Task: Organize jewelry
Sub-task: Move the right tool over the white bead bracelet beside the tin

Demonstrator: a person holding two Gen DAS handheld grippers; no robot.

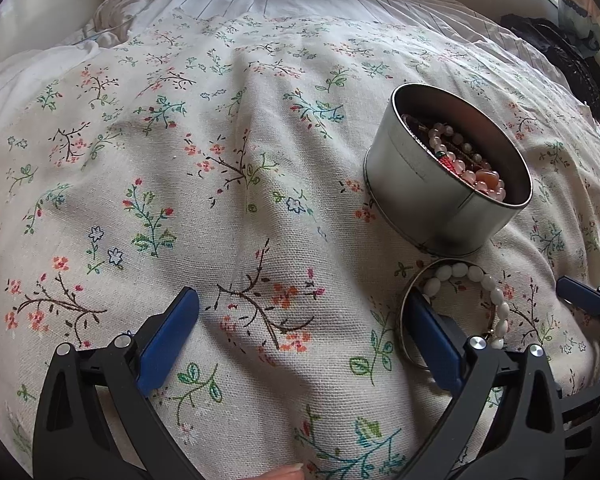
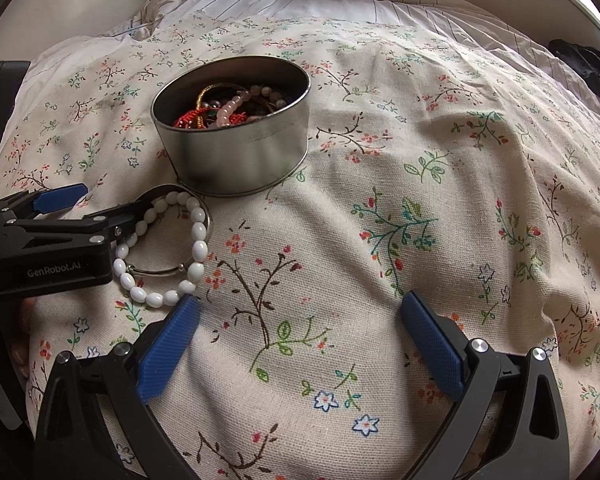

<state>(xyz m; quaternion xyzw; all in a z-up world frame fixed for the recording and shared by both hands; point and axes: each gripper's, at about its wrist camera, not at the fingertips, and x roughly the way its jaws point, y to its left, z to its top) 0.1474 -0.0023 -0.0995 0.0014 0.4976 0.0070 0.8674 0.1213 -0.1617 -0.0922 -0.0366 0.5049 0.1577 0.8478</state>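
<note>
Judging by the tin (image 2: pixel 236 136) already holding most beads, I am nearly done. Only the white bracelet (image 2: pixel 168 252) and bangle (image 1: pixel 410 320) remain on the bed (image 2: pixel 380 220). Both my left gripper (image 1: pixel 304 336) and right gripper (image 2: pixel 300 344) have fingers apart, empty.

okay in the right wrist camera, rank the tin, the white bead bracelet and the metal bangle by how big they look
1. Round tin, clearly the largest.
2. White bead bracelet.
3. Metal bangle, lying under the bracelet and partly hidden by the left claw, so ranks two and three are unsure.
</note>
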